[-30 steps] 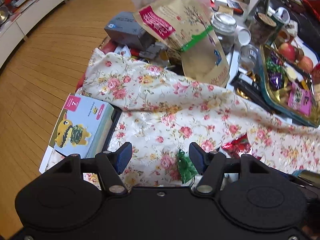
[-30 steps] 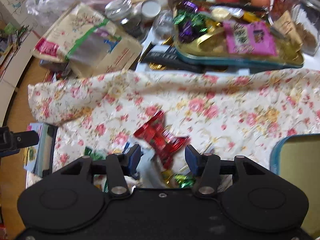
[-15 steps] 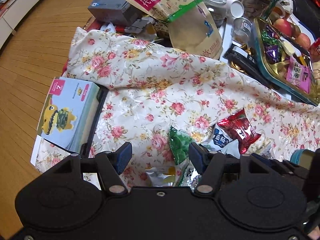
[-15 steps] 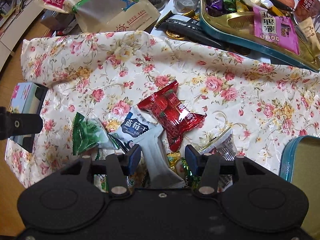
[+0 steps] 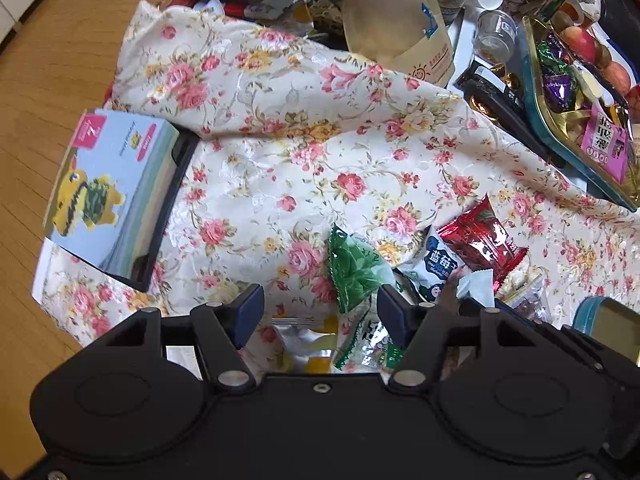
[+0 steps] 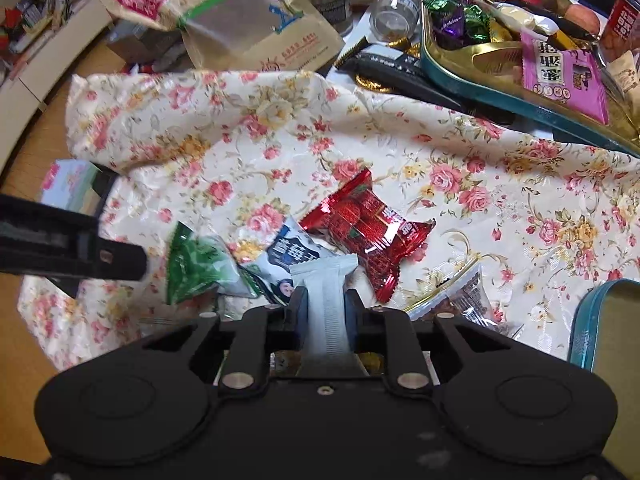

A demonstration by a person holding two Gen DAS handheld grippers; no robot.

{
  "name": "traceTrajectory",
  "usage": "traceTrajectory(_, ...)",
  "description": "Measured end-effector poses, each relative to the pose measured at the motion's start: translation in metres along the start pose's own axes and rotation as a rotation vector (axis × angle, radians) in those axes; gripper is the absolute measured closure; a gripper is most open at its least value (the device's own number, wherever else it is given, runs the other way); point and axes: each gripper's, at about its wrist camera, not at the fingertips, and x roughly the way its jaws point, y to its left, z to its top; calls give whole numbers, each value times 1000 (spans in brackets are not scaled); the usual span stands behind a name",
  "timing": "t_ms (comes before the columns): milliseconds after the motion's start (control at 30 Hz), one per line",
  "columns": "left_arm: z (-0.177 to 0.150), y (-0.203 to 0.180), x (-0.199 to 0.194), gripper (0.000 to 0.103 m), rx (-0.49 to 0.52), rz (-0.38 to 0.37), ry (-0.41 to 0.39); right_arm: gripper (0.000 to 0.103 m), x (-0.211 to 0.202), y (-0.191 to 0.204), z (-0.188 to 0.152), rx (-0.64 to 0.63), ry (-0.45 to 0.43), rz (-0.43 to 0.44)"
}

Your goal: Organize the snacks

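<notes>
clearly the white snack packet [image 6: 326, 300] is the thing in hand: the right gripper [image 6: 323, 308] has just been closing and its jaws now pinch the packet's crimped end, which stands between the pads while the rest hangs out of sight beneath. its long axis runs roughly along the gripper's line, the flared seal pointing away from the camera toward the red snack packet [image 6: 370, 226].

just beside it on the floral cloth [image 6: 360, 136] lie a blue-and-white packet [image 6: 290, 256] and a green packet [image 6: 196, 264], the blue-and-white one touching the held one, so it may drag along if the lift is quick. the grip sits only on thin crimped film, so i judge the packet could slip or tear free if its filling is heavy.

the left gripper [image 5: 320, 308] hangs with jaws apart and nothing pressed between them, over the green packet [image 5: 354, 270] and a silver-and-yellow wrapper [image 5: 308, 340]. the two tools are close; a careless swing could knock them together.

farther out, the gold tray with a teal rim [image 6: 508, 94] already holds sweets and looks the likely destination, and a second teal tin [image 6: 596, 320] sits at the right edge. the large paper pouch [image 6: 256, 32] and jars crowd the far side.
</notes>
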Motion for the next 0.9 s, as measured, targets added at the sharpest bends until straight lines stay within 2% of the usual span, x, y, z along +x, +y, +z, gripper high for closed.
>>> traceTrajectory(133, 0, 1, 5, 38, -37, -24, 12, 82, -21, -3, 1, 8, -25, 71)
traceTrajectory(267, -2, -8, 9, 38, -15, -25, 7, 82, -37, -6, -1, 18, -45, 133)
traceTrajectory(500, -4, -22, 17, 38, -22, -74, 6, 82, -61, -20, -5, 57, -82, 174)
traceTrajectory(700, -3, -30, 30, 38, -7, 10, -4, 82, -76, -28, -7, 69, -122, 173)
traceTrajectory(900, 1, -33, 45, 38, 18, 45, 3, 82, -81, -35, -3, 107, -141, 173)
